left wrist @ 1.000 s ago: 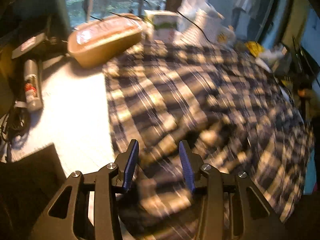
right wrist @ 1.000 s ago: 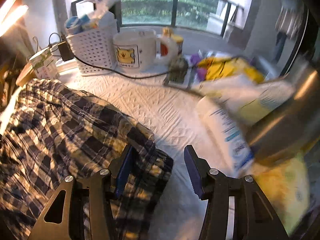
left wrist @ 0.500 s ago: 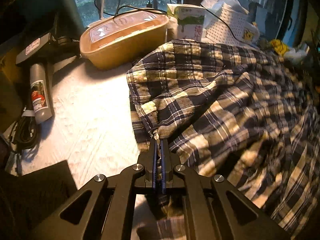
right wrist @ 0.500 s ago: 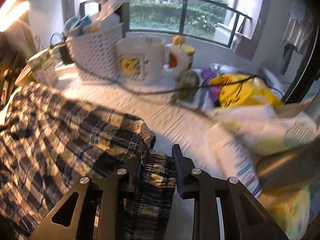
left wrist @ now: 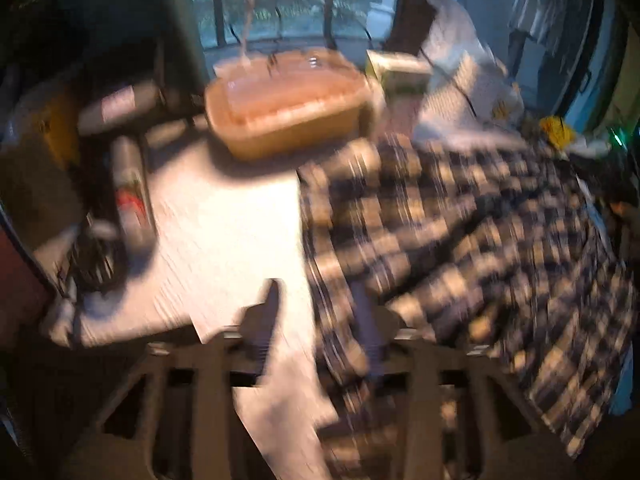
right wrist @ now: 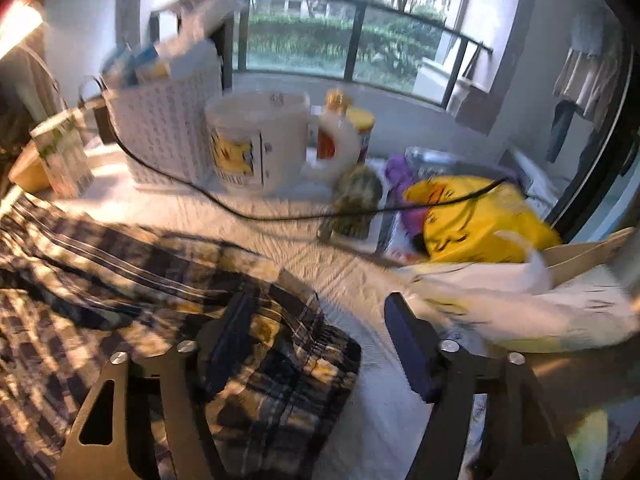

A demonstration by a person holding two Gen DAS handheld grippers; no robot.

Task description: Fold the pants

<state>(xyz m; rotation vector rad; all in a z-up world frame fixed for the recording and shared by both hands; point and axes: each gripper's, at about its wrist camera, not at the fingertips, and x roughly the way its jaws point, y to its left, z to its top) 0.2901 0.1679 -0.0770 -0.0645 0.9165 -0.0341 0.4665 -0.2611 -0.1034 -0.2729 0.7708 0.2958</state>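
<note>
Both grippers have just let go of the plaid pants. Half a second back the left gripper was pinched tight on the left edge of the fabric and the right gripper was clamped on the bunched corner; now both sets of jaws have just been opening. On the right, the folded corner still sits between the fingers but the pads aren't pressing it, so it's released. The left view is badly blurred, though its jaws stand apart over the pants' edge and the white tablecloth, gripping nothing.

The pants lie spread across the table, rumpled, near the tan lidded container on one side and near the white mug and white basket on the other. Looks like one fold got laid down and dropped. The cloth isn't tidy yet, so more folding is probably needed.
</note>
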